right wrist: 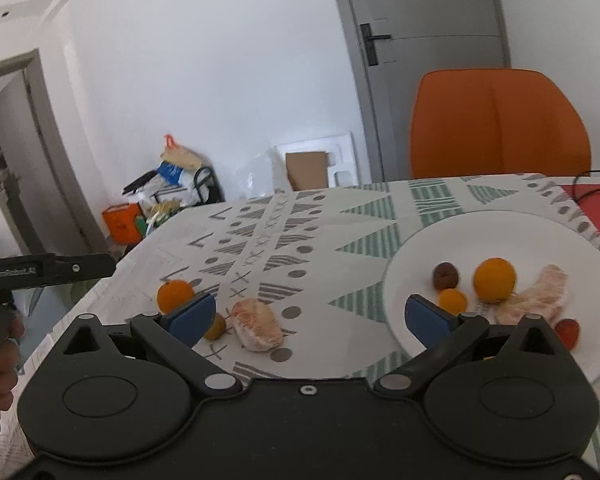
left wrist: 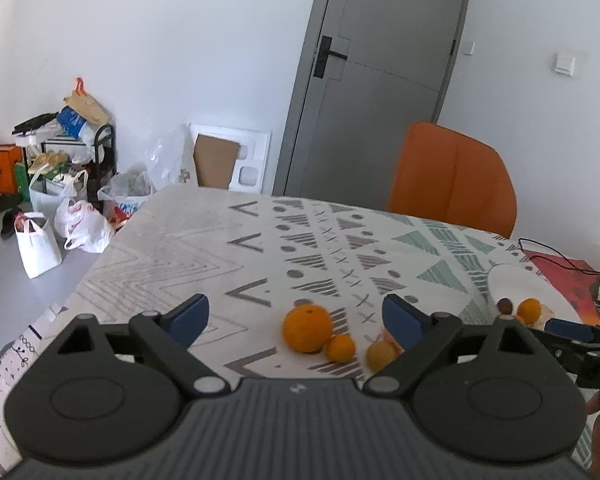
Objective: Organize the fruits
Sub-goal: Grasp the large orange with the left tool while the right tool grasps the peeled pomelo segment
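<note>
Clearly the loose fruit sits near the table's near edge: a large orange (left wrist: 308, 328), a small kumquat-like fruit (left wrist: 341, 347) touching it, another small yellow fruit (left wrist: 381, 355), and a wrapped pomelo segment (right wrist: 257, 325). To the right, the white plate (right wrist: 500, 236) already holds several pieces. Both the left gripper (left wrist: 296, 322) and right gripper (right wrist: 312, 318) are released, jaws wide and empty. Judging by this, the left should centre on the orange and close gently, so the round fruit does not roll.
</note>
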`<state>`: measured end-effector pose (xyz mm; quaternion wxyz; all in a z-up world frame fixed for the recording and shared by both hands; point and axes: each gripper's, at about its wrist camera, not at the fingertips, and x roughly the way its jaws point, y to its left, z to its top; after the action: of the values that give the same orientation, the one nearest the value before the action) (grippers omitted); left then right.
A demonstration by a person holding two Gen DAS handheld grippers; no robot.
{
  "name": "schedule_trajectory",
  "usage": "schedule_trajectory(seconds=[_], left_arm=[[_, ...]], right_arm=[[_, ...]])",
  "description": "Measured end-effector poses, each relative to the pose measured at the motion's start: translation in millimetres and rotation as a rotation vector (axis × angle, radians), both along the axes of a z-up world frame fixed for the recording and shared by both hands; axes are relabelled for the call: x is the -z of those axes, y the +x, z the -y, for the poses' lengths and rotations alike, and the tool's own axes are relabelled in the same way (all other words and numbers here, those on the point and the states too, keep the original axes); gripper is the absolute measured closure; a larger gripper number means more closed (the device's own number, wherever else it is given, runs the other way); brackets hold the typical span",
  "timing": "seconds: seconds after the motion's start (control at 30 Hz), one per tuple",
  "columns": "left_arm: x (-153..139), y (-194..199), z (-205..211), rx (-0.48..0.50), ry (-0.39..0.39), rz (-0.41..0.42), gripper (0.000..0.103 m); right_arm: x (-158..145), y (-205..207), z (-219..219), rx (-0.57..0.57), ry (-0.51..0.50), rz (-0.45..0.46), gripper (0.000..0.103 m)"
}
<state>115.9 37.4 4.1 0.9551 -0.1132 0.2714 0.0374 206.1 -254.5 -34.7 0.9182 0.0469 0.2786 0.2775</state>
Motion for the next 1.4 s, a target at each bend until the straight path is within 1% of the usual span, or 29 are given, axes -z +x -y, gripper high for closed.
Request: schedule_trajectory(seconds=[0.07,0.17,0.23,0.33,0.47,0.67,0.73,0.9,0.97,1.07,1.13,1.23,1.3,1.37,1.4], left_arm=[[4.4,2.6,-4.5,-0.005,-0.014,-0.009,0.016],[10.1,6.3,-9.7,-0.008,-0.03,-0.023,0.023],[13.4,8.6,-10.9,0.002,-0.034,-0.031,0.026],[18.1,13.6,-13.1,0.011,-0.036,-0.042,0.03],[23.6,20.2,-14.8,0.014,-0.049,-0.053,0.035],[31.0,32.3,-11.9,0.036,-0.061,-0.072,0.037],[33.3,36.3,-9.8,0.046,-0.061,-0.08,0.039],[39.1,46.0,-3.4,0.077,-0.069,-0.093,0.041],[42.2,50.0,-2.1,0.084,-0.073,-0.101,0.043],[46.7,55.4,-2.6,0.09,-0.083,-0.116,0.047],[49.8,58.6,-3.3,0.09,-0.092,-0.128,0.052],[52.8,60.1,-6.4,0.094,-0.116,-0.125,0.062],[52.6,59.5,-8.7,0.098,-0.117,-0.122,0.063],[52.1,58.9,-9.5,0.093,-0.113,-0.122,0.064],[51.9,58.1,-10.3,0.09,-0.112,-0.122,0.064]], right_arm=[[0.3,2.8,-6.8,-0.015,-0.009,-0.005,0.004],[2.0,7.6,-15.4,-0.038,-0.019,-0.016,0.009],[4.4,11.0,-20.8,-0.048,-0.032,-0.025,0.015],[8.8,15.5,-27.1,-0.063,-0.042,-0.045,0.022],[12.7,18.9,-34.9,-0.088,-0.056,-0.058,0.025],[17.6,26.3,-47.6,-0.121,-0.078,-0.077,0.032],[20.3,29.6,-50.3,-0.126,-0.085,-0.087,0.037],[28.0,35.5,-55.1,-0.137,-0.095,-0.115,0.045],[31.0,37.2,-58.3,-0.145,-0.1,-0.123,0.045],[34.4,39.3,-63.1,-0.158,-0.107,-0.133,0.049],[36.2,40.5,-66.0,-0.163,-0.113,-0.135,0.049],[37.1,41.1,-70.5,-0.167,-0.124,-0.118,0.049],[37.0,41.2,-73.5,-0.17,-0.132,-0.11,0.05],[37.0,40.1,-77.4,-0.18,-0.144,-0.099,0.057],[37.3,39.9,-78.8,-0.187,-0.147,-0.096,0.062]])
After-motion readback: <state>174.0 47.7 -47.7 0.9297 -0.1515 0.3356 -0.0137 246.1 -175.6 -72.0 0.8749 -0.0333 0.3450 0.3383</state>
